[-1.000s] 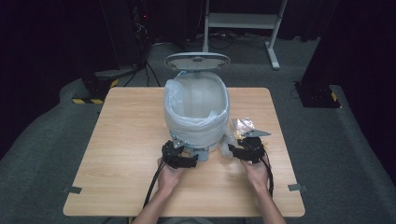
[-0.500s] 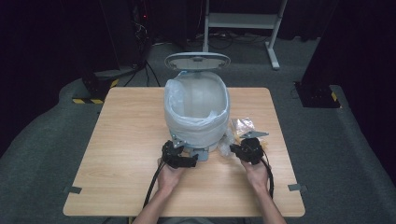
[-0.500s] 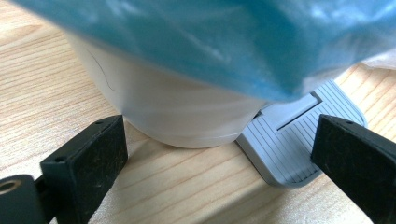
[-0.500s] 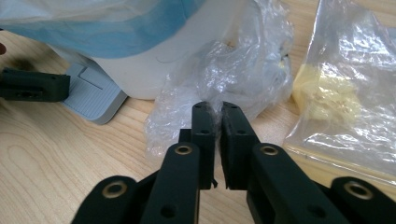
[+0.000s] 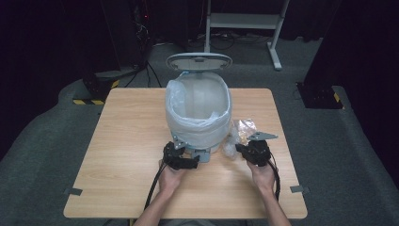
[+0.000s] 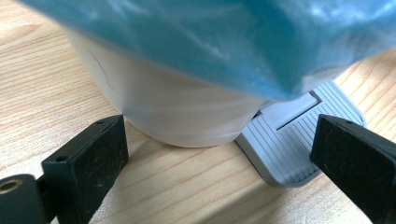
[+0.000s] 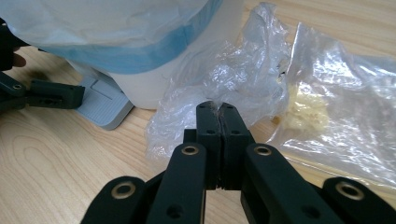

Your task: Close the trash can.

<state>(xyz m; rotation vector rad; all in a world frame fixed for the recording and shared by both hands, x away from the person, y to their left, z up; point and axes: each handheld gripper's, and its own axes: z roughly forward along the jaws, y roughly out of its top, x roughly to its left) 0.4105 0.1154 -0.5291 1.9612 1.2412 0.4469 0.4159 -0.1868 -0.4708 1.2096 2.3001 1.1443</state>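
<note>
A white pedal bin (image 5: 197,117) with a pale blue liner stands mid-table, its lid (image 5: 199,61) raised. My left gripper (image 5: 193,162) lies at the bin's front and is open. In the left gripper view its jaws (image 6: 218,135) straddle the bin's base (image 6: 163,102) and the grey pedal (image 6: 289,149). My right gripper (image 5: 240,148) sits to the right of the bin. Its jaws have just closed, and the right gripper (image 7: 217,109) is shut on a fold of crumpled clear plastic bag (image 7: 243,79). The bag (image 5: 242,129) rests on the table against the bin.
More clear plastic with a yellowish lump (image 7: 308,109) inside lies just right of the pinched fold. The wooden table (image 5: 127,141) ends close behind the bin. Dark floor, a metal stand (image 5: 244,21) and cables lie beyond.
The right gripper's jaws have come together on the plastic bag. Both hands have stayed almost where they were.
</note>
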